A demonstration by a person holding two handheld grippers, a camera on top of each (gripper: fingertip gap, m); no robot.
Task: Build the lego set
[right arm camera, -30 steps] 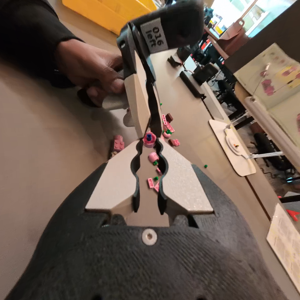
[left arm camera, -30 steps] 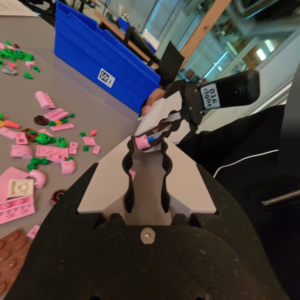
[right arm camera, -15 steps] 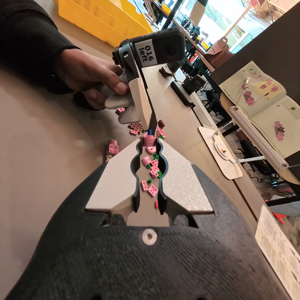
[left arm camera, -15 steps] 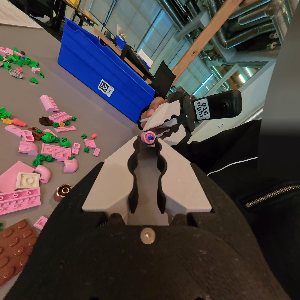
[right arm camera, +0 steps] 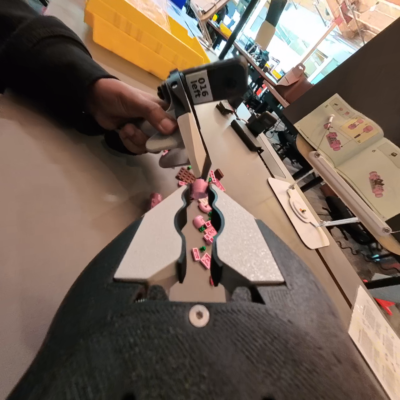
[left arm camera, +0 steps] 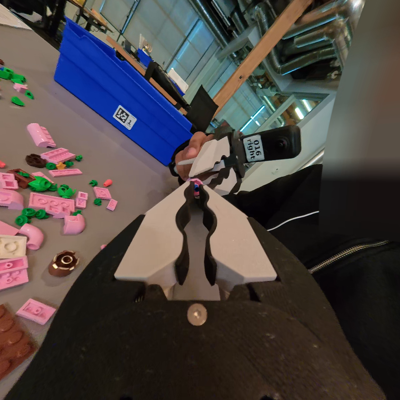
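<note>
My right gripper [right arm camera: 199, 187] is shut on a small pink round piece [right arm camera: 198, 188] and holds it above the grey table [right arm camera: 54, 184]. A short blue pin [left arm camera: 196, 188] sticks out of that piece. My left gripper [left arm camera: 195, 186] meets it tip to tip, with its jaws closed on the blue pin. In the right wrist view the left gripper [right arm camera: 200, 176] comes down from above onto the pink piece and hides the pin. In the left wrist view the right gripper [left arm camera: 194, 178] reaches in from the upper right, held by a hand [left arm camera: 190, 149].
Loose pink and green pieces [left arm camera: 52, 203], a brown round piece [left arm camera: 63, 263] and a brown plate [left arm camera: 10, 337] lie on the table at left. A blue bin [left arm camera: 108, 86] stands behind them. Yellow bins [right arm camera: 140, 39] and an open instruction booklet [right arm camera: 350, 147] show in the right wrist view.
My left gripper's jaws have closed from open onto the blue pin. The two grippers have come together tip to tip, and both have tilted.
</note>
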